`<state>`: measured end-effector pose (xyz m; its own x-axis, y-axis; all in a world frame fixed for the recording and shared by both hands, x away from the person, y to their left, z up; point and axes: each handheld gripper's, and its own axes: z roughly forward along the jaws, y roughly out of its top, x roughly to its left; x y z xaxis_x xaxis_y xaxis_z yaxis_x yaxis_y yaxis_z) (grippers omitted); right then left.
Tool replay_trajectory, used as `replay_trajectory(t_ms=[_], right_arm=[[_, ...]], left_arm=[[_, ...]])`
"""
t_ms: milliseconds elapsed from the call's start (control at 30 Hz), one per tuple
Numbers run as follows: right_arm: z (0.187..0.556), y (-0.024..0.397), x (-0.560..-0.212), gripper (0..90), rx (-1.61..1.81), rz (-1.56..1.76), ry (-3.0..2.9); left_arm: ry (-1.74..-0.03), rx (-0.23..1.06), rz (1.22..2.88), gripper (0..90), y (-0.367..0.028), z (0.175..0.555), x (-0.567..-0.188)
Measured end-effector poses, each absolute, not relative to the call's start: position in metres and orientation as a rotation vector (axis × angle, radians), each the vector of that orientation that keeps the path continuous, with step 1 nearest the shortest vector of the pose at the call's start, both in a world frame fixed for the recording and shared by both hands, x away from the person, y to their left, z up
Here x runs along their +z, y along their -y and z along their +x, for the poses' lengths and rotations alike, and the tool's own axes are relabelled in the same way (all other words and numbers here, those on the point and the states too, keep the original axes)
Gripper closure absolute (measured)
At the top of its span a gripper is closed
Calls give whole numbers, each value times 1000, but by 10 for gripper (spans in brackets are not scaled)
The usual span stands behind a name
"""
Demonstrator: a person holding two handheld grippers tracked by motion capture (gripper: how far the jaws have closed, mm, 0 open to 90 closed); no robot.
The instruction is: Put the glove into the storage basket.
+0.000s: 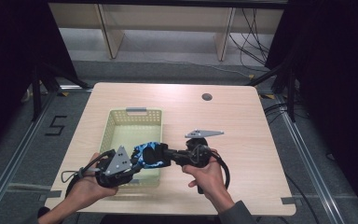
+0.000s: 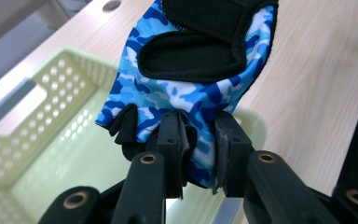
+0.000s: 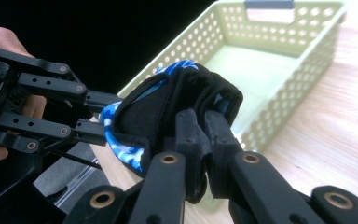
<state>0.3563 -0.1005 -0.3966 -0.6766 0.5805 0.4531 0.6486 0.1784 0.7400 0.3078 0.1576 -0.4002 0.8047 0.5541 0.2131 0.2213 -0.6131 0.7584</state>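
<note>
Clamping one blue glove (image 1: 147,155) between them, left gripper (image 2: 199,140) and right gripper (image 3: 204,135) hang over the basket's (image 1: 121,116) near rim.

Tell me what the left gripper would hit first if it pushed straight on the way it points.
Beyond the glove it already clamps, probably the right gripper holding the glove's other end; depth is unclear.

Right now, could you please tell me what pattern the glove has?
The glove has blue, white and navy camouflage with black panels, clearest in the left gripper view.
</note>
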Motion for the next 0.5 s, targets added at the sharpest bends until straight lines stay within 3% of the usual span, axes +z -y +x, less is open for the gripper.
replay_trajectory(t_ms=[500], right_arm=[[383,45,-426,862,-1358,-1201,2437]], left_arm=[[-692,484,2304,738,-203,324,-432]])
